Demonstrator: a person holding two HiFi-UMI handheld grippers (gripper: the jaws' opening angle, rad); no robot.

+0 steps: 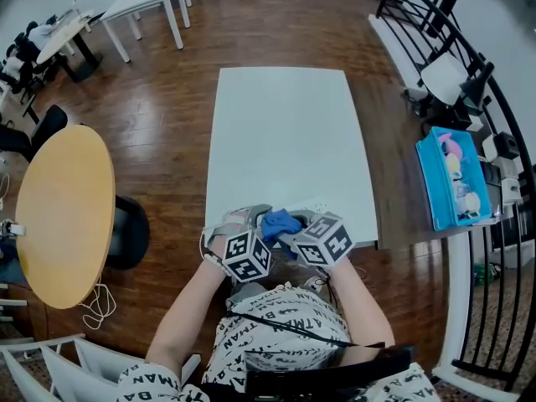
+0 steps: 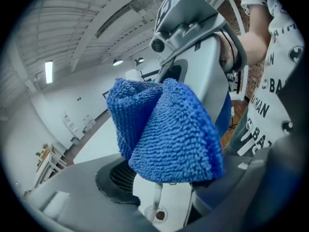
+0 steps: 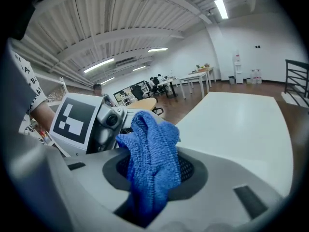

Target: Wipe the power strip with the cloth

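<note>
**Right tool** (image 3: 155, 180): the jaws are pressed onto the blue cloth (image 3: 152, 149). The cloth runs down into the gap between the two padded jaws. Above them it bunches into a loose crest.

**Left tool** (image 2: 163, 193): the jaws are set wide and clamped on the white power strip (image 2: 166, 204). I read the strip as a white body with a seam line and one small round reddish dot. It is lodged between the meshed pad on one side and the dark jaw on the other.

**Cloth to strip:** in the left gripper view the cloth hangs directly over the strip. I cannot tell whether its lower edge touches the white face or sits just above it.

**Position on the bench:**
- In the head view both tools meet tip to tip at the near edge of the white bench (image 1: 285, 124), close to the person's patterned shirt.
- The cloth shows as a blue bundle between the two marker cubes.
- A pale bar, which I take for the strip's far end, reaches out from beside the cloth along the bench's near edge. I cannot tell whether it rests on the bench or is lifted.

**Surroundings:** a round wooden table (image 1: 63, 212) stands well apart on the left.
</note>
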